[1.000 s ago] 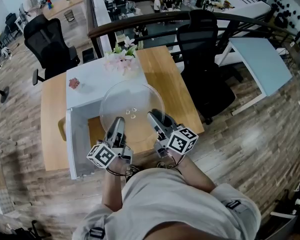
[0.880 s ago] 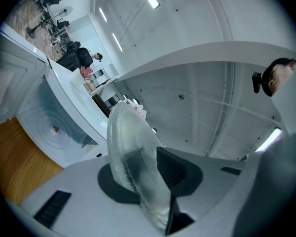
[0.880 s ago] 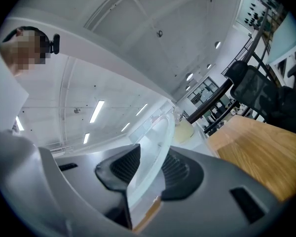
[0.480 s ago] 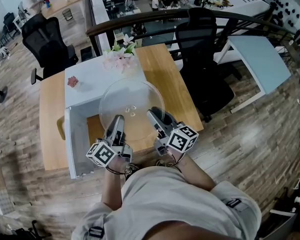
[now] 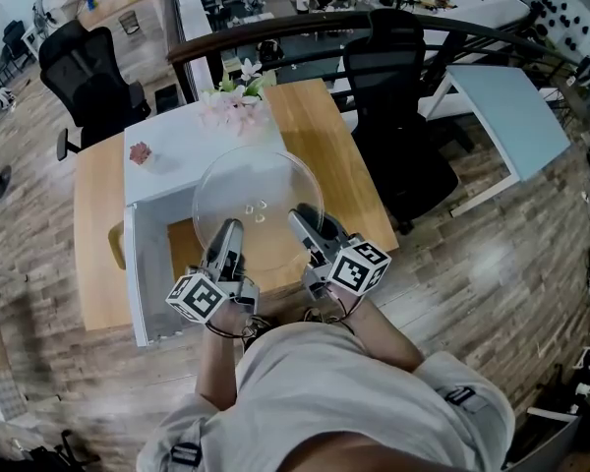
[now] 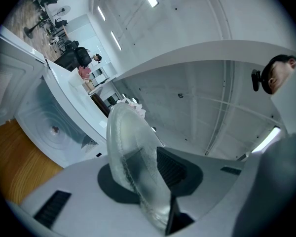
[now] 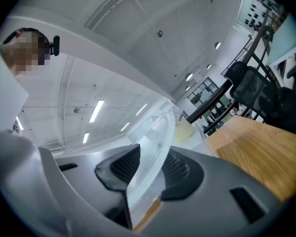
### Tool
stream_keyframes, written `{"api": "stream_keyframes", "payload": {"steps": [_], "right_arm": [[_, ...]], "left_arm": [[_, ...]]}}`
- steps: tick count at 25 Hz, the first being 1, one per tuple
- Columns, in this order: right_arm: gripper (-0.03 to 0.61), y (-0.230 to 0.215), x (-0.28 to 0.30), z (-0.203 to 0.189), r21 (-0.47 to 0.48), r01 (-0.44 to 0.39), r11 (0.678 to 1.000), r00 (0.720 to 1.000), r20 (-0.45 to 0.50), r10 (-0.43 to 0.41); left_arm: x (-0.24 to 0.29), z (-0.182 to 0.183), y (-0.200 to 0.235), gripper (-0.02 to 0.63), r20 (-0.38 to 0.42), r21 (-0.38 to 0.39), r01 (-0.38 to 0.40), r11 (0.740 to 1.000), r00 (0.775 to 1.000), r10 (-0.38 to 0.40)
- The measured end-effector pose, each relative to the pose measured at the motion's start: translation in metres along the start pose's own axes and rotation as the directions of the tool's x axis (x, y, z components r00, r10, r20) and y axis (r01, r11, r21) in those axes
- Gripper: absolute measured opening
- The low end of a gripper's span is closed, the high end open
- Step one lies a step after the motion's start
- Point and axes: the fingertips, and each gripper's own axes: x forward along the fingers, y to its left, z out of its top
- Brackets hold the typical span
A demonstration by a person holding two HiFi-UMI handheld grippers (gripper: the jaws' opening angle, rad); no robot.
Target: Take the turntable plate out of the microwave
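While level, face up: turntable plate (image 5: 257,179), rim tight in left gripper (image 5: 230,228) and right gripper (image 5: 301,215).

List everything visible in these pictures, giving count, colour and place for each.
turntable plate: one, clear glass, held by both tools near the microwave's front
microwave: one, white, on the wooden table, door open
wooden table: one, light brown, under the microwave
flowers: one bunch, pink and white, at the microwave's far edge
small object: one, pinkish-red, on the microwave's top
office chairs: two, black, beyond the table
desk: one, pale blue, far right
left tool: one, grey, clamped on the plate's near-left rim
right tool: one, grey, clamped on the plate's near-right rim
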Motion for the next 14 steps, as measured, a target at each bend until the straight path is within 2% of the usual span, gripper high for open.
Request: {"api": "stream_keyframes", "payload": {"steps": [14], "right_arm": [[0.13, 0.0057, 0.0066, -0.0088, -0.004, 0.0, 1.0, 1.0, -0.006, 0.0]], "left_arm": [[-0.0068, 0.0062, 0.007, 0.104, -0.003, 0.0, 0.004, 1.0, 1.0, -0.004]]}}
